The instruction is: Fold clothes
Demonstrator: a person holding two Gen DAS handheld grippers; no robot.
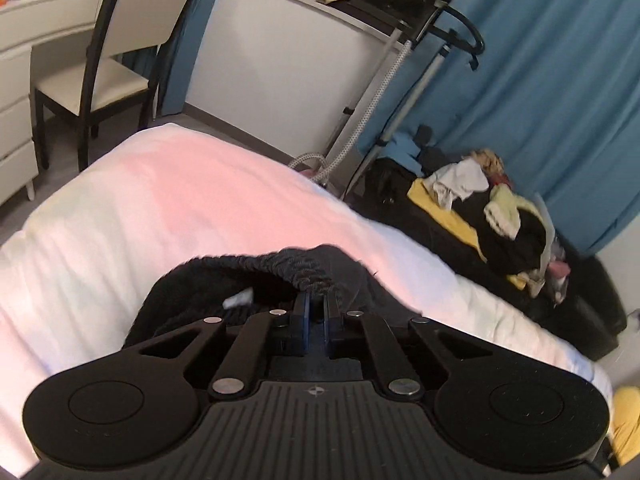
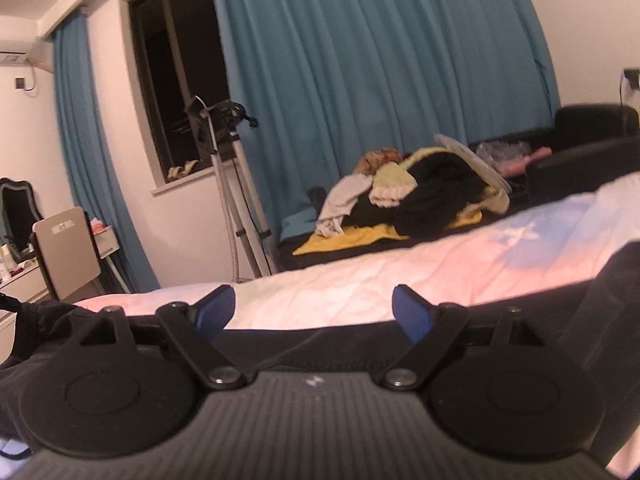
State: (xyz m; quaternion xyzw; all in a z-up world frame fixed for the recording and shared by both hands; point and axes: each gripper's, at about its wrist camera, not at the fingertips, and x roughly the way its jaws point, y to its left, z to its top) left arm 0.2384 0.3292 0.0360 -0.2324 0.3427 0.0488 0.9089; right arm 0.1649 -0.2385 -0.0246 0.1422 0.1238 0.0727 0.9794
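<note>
A dark navy garment (image 1: 256,280) with a gathered ribbed edge lies on the pale pink and white bedspread (image 1: 168,200). My left gripper (image 1: 317,300) is shut on that ribbed edge, which bunches up over the blue pads. A small white label shows inside the garment. In the right wrist view the same dark garment (image 2: 600,300) spreads under and to both sides of my right gripper (image 2: 314,308). Its blue fingers (image 2: 216,308) stand wide apart with only bedspread (image 2: 360,280) showing between them.
A pile of mixed clothes (image 2: 416,196) on a yellow cloth sits on a black sofa beyond the bed. Blue curtains (image 2: 380,60) hang behind it. A garment steamer stand (image 2: 228,160) rises by the window. A pale chair (image 1: 120,40) and white dresser stand at left.
</note>
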